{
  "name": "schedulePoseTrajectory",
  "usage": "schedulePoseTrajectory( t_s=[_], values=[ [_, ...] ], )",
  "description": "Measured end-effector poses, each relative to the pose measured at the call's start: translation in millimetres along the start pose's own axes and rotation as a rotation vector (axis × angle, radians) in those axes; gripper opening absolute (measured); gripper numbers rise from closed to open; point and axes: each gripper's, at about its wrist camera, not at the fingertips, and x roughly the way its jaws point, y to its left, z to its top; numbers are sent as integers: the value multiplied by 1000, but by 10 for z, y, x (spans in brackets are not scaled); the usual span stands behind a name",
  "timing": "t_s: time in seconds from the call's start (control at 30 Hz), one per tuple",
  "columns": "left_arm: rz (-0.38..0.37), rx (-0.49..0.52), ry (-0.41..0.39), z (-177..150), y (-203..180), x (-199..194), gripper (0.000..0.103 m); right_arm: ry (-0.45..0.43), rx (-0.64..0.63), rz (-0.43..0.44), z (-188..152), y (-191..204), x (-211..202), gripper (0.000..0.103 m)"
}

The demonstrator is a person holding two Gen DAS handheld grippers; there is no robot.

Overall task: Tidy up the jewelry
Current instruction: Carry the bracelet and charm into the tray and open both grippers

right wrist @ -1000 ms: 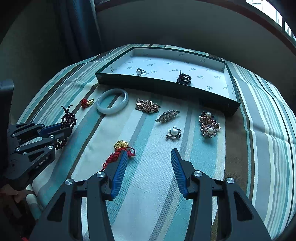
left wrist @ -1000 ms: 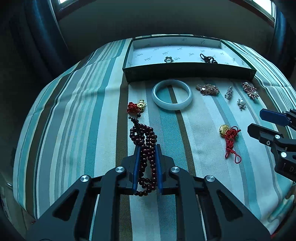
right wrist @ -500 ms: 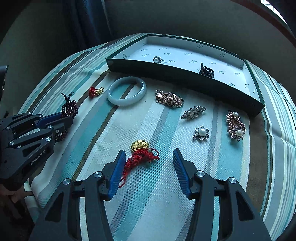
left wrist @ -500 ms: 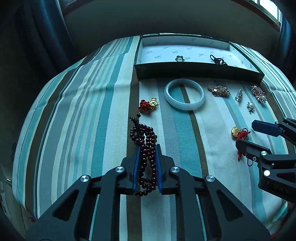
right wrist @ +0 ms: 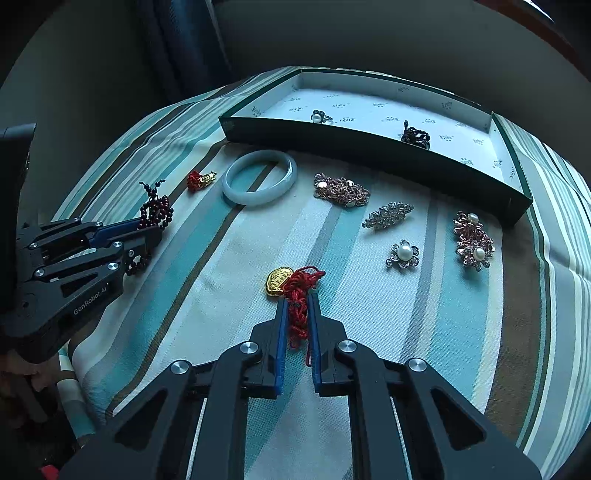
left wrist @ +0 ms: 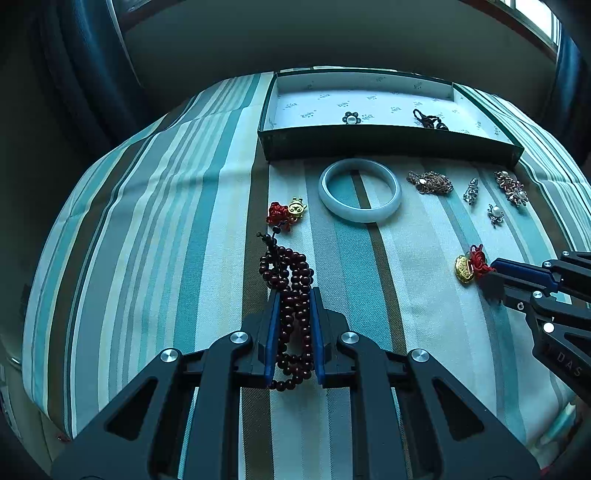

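My views are dim, blue-tinted | daylight enters from window (left wrist: pixel 532 11) upper right | edges bend, corners vignette black | striped cloth (left wrist: pixel 166 221) stays sharp

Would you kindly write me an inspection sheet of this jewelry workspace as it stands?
Surface: striped cloth, lightly creased.
Job's things: green tray holds a pearl ring and a dark piece; jade bangle, brooches and small red charm lie on the cloth.
Clutter: nothing seen.
Grippers: left gripper shut on bead bracelet; right gripper shut on red-corded gold charm.
Cables: nothing seen.
Surroundings: dark curtain, window edge.
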Motion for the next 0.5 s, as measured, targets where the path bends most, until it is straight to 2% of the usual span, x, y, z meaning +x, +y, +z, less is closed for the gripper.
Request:
schedulePoseTrajectory(
  t_s=[0.5],
  values=[
    [-45,28,-62,228,-166,-167,15,-104,40,-25,112,-193,-360,11]
  ],
)
